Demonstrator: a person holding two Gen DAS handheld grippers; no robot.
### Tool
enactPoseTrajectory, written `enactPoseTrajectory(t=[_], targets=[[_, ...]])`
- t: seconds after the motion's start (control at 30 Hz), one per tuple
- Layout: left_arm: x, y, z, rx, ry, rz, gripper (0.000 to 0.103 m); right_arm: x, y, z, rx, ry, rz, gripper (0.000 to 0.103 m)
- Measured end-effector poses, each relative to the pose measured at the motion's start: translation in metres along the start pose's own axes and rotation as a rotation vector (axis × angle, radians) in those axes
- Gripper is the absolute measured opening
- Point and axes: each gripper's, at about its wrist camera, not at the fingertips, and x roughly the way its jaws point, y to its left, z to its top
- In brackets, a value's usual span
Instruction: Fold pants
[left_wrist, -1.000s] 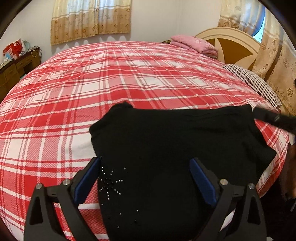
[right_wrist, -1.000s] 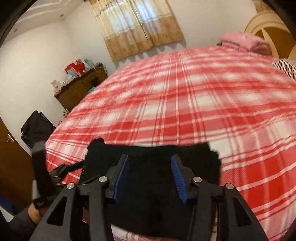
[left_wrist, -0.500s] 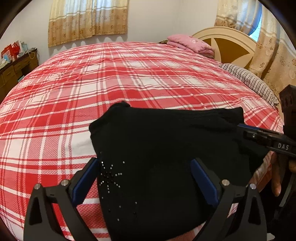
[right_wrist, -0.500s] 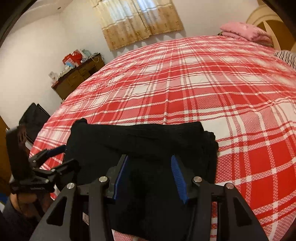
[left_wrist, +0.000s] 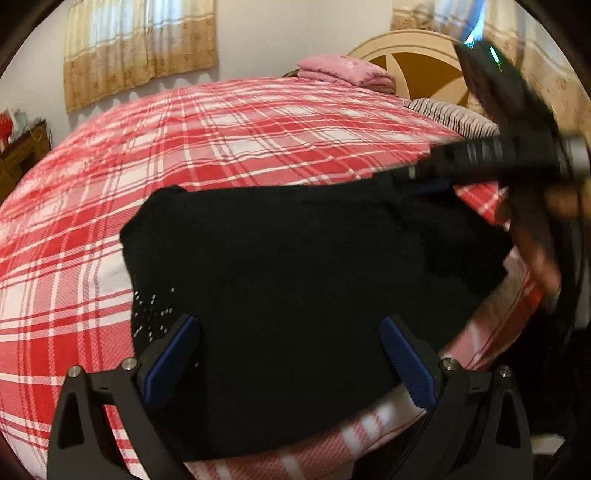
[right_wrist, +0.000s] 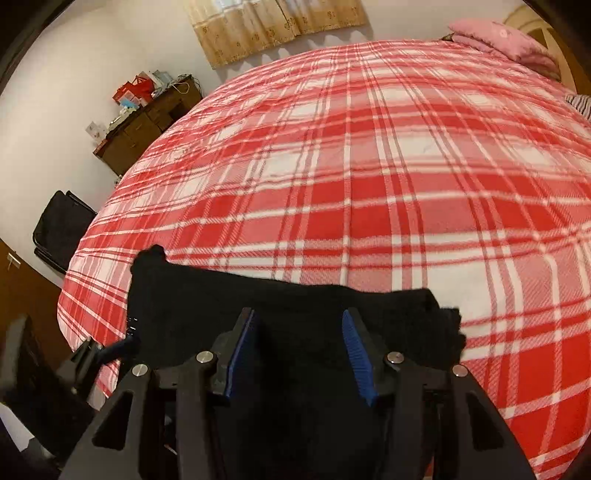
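Black pants (left_wrist: 295, 258) lie folded flat on the red plaid bedspread (left_wrist: 221, 147), close to the bed's near edge, with small shiny studs (left_wrist: 151, 314) at their left side. My left gripper (left_wrist: 291, 332) hovers over them, jaws wide apart and nothing pinched. In the right wrist view the pants (right_wrist: 207, 291) lie under my right gripper (right_wrist: 299, 343), whose blue pads stand apart with a gap. The right gripper (left_wrist: 432, 181), blurred and held by a hand, reaches the pants' far right corner. The left gripper (right_wrist: 107, 350) shows at the pants' left end.
Folded pink bedding (left_wrist: 343, 72) and a striped pillow (left_wrist: 450, 114) lie by the headboard (left_wrist: 413, 51). A wooden dresser (right_wrist: 144, 125) with clutter and a black bag (right_wrist: 59, 229) stand beyond the bed's left side. The bedspread (right_wrist: 369, 166) stretches far behind the pants.
Both grippers have shifted sideways over the pants. The right gripper has swung in over the pants' right end in the left wrist view. The pants lie as before.
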Motion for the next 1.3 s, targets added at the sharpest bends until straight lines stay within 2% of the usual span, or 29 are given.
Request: enactPoseTrajectory(t=[0.03, 0.07, 0.17, 0.23, 0.3, 0.33, 0.43, 0.53, 0.6, 0.73, 0.8, 0.93, 1.1, 1.3], targets=[[-0.005, 0.004, -0.004, -0.005, -0.009, 0.015, 0.101, -0.009, 0.012, 0.007, -0.043, -0.032, -0.029, 0.05], [-0.011, 0.007, -0.006, -0.014, -0.027, 0.014, 0.101, -0.013, 0.022, 0.012, -0.068, -0.05, -0.018, 0.05], [-0.025, 0.017, -0.012, -0.036, -0.078, -0.001, 0.103, -0.005, 0.056, 0.029, -0.125, -0.037, 0.128, 0.05], [-0.021, 0.018, -0.016, -0.033, -0.065, -0.032, 0.103, 0.019, 0.082, 0.037, -0.17, 0.037, 0.231, 0.05], [-0.011, 0.017, -0.02, -0.032, -0.026, -0.038, 0.103, 0.05, 0.1, 0.043, -0.181, 0.132, 0.266, 0.05], [-0.005, 0.017, -0.023, -0.033, -0.008, -0.033, 0.103, 0.064, 0.105, 0.043, -0.186, 0.173, 0.25, 0.05], [0.0, 0.008, -0.027, 0.028, -0.005, -0.001, 0.103, 0.101, 0.106, 0.043, -0.195, 0.245, 0.104, 0.05], [0.002, 0.004, -0.027, 0.055, -0.005, 0.01, 0.103, 0.101, 0.1, 0.048, -0.159, 0.234, 0.121, 0.051], [0.0, 0.004, -0.027, 0.055, -0.009, 0.004, 0.103, 0.091, 0.1, 0.046, -0.171, 0.189, 0.119, 0.051], [-0.018, 0.022, -0.022, -0.024, -0.052, -0.036, 0.103, 0.042, 0.072, 0.031, -0.129, 0.098, 0.146, 0.052], [-0.026, 0.033, -0.021, -0.054, -0.077, -0.031, 0.103, 0.016, 0.053, 0.02, -0.088, 0.05, 0.153, 0.052], [-0.027, 0.062, -0.017, -0.137, -0.086, 0.007, 0.103, -0.034, 0.005, -0.014, 0.021, -0.041, 0.087, 0.052], [-0.014, 0.077, -0.011, -0.218, -0.059, -0.005, 0.103, -0.045, -0.042, -0.052, 0.146, -0.067, 0.044, 0.052], [0.002, 0.065, -0.001, -0.189, -0.034, 0.008, 0.103, -0.035, -0.063, -0.069, 0.233, -0.085, 0.088, 0.052]])
